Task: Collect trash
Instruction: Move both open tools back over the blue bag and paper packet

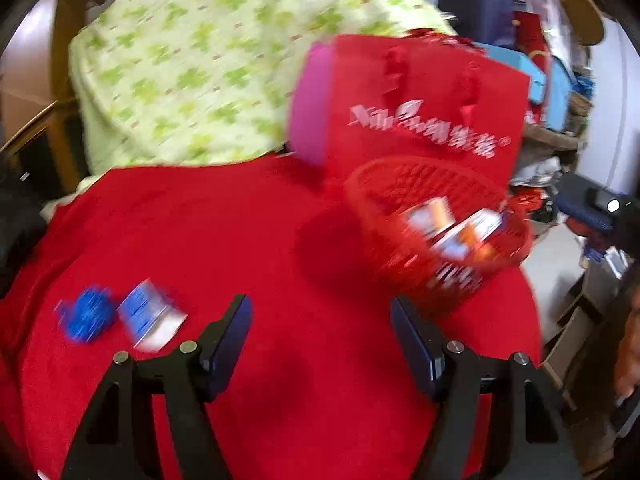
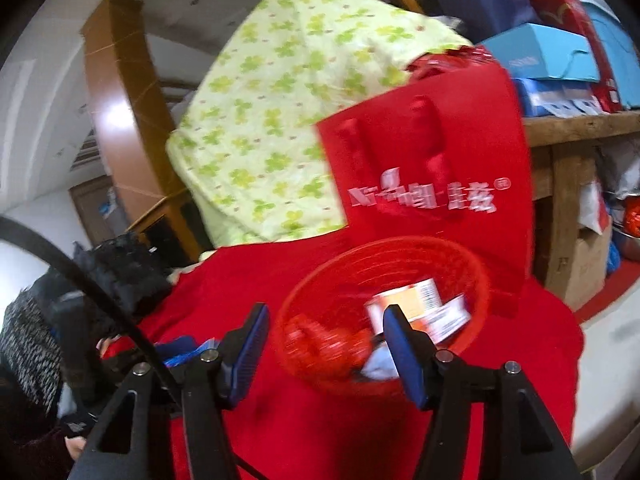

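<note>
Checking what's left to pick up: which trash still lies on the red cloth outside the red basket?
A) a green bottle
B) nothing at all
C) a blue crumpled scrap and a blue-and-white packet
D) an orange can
C: the blue scrap and blue-and-white packet lie side by side on the red cloth, well left of the basket.

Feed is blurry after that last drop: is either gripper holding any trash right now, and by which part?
Nothing is held. The left gripper and right gripper both stand open with nothing between their fingers, near the red plastic mesh basket.
</note>
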`<state>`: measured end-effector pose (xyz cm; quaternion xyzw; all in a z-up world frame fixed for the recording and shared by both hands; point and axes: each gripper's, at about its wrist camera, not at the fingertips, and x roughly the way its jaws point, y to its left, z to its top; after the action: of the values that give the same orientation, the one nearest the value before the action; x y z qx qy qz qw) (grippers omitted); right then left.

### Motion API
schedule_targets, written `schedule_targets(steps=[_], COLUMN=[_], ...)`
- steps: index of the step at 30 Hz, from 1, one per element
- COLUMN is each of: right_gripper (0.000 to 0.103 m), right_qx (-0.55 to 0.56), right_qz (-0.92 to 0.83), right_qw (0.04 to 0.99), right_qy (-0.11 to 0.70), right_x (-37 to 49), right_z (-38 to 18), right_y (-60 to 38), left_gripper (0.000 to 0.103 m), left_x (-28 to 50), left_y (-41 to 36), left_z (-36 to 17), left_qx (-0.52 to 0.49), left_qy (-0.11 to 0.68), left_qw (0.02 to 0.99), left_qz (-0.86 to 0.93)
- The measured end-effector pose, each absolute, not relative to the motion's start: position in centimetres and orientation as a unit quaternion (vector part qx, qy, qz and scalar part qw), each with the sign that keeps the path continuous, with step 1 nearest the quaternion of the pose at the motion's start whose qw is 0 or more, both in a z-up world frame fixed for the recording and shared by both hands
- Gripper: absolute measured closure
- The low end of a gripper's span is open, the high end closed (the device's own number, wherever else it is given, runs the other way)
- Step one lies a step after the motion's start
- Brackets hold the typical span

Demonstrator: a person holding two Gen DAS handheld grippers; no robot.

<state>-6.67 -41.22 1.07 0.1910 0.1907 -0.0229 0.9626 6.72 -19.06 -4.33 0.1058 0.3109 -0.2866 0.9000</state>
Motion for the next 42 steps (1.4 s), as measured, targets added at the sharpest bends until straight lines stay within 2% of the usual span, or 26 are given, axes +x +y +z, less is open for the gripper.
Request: schedule_targets(steps=[10,16,25,42], right_gripper=[0.040,0.040,0.040,0.040], right_qx=[0.166,0.141,0.100,0.095], right_qz=[0.038,0.064,0.095,0.111], right_qw=[0.949,0.945,0.939,0.929], right_qy=[0.264,0.289,0.314,0.339], right_x=[-3.9,-1.8,-0.6,2.6], right_z=[-1.4,-2.0,-2.9,-4.2], right_y=[-31.2,-26.6,-21.8,-20.4], left_gripper=[0.031,0.031,0.031,0.031], left_x=[7.6,8.4,7.9,9.5], left_y=[-5.5,0.2,2.3,2.4], left_z=[-7.1,-7.8,-6.2,-6.9], left_qx=[0.078,0.061,0.056,0.062], left_qy=[0.334,0.335,0.305,0.319], left_qw=[0.928,0.938,0.949,0.944], left_qz=[-0.145,-0.072,-0.055,-0.050])
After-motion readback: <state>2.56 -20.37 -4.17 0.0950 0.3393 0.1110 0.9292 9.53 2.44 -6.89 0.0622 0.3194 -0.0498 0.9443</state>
